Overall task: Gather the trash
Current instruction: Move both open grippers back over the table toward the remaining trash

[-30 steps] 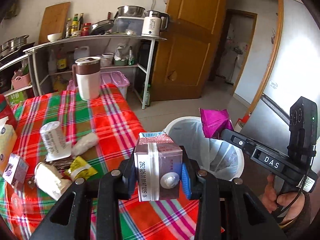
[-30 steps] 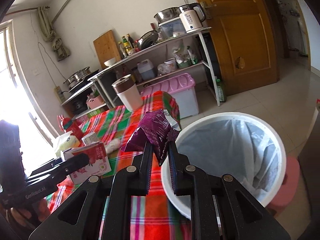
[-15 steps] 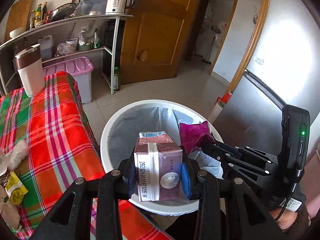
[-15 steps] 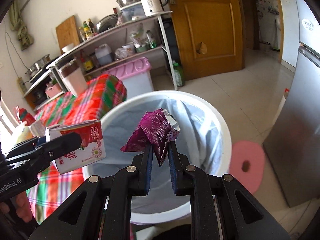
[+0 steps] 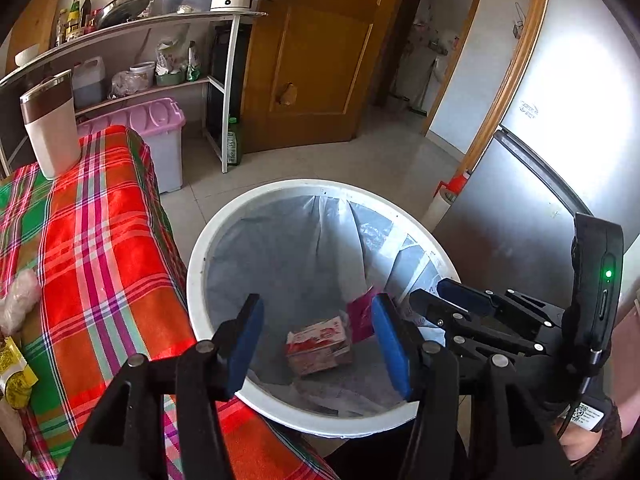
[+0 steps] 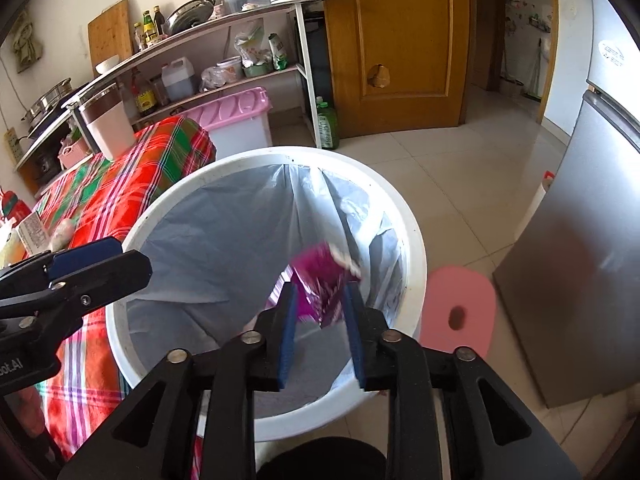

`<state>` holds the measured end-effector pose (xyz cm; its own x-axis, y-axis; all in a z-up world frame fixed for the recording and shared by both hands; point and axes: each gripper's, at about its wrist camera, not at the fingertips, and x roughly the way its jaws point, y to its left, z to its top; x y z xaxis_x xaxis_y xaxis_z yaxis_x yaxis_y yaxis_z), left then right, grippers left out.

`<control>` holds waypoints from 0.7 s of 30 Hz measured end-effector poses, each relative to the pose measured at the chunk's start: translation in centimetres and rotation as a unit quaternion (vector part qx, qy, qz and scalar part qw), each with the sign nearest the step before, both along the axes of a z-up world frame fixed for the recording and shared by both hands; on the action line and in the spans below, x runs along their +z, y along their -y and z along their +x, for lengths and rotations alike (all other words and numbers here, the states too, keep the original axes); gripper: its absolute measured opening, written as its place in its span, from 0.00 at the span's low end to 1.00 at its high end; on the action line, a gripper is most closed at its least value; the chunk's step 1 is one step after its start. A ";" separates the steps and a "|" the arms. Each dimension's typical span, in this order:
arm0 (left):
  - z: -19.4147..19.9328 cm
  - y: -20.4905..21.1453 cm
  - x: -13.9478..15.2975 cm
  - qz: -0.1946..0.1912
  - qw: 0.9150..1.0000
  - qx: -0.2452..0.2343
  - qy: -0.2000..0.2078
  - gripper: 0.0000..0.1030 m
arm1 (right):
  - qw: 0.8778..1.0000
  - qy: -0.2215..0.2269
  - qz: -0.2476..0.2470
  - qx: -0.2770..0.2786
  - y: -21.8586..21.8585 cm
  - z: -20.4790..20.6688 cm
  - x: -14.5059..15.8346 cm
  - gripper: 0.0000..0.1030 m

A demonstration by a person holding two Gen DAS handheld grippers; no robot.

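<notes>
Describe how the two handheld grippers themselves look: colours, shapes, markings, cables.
Both are matte black, angular linkages with silver rivets and flat blue pads on the fingers. The left gripper shows white lettering on its side in the right wrist view. The right gripper carries a black upright module with a green light, a black cable and a white QR sticker; a dark knitted cuff shows at the wrist.

The red-and-white milk carton [image 5: 319,340] lies on its side at the bottom of the white trash bin [image 5: 200,240], tilted a little, resting on the pale grey liner bag [image 5: 280,248]. Just beside it on the right, the purple snack wrapper [image 5: 360,314] shows against the liner. From the right wrist view the wrapper [image 6: 320,280] is a motion-blurred magenta shape with a white torn edge, inside the bin's mouth [image 6: 412,240]. The round bin stands on the tiled floor, right beside the plaid-covered table.
</notes>
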<state>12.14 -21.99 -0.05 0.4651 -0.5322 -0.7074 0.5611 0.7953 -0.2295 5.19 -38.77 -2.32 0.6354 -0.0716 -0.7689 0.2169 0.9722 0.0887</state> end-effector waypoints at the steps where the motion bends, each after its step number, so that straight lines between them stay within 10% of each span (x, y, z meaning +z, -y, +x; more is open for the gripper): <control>1: -0.1 -0.3 0.1 -0.001 1.000 0.001 0.002 0.58 | 1.000 0.001 0.000 0.000 0.0 0.0 0.0 0.42; 21: -3.2 -13.6 2.8 0.000 0.989 0.139 0.056 0.65 | 0.992 0.081 0.045 0.084 -8.1 0.1 4.3 0.44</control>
<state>8.97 -8.35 2.78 0.6693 -0.3736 -0.6422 0.3435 0.9220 -0.1785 5.26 -30.69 1.95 0.7480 0.1095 -0.6546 0.0290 0.9800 0.1970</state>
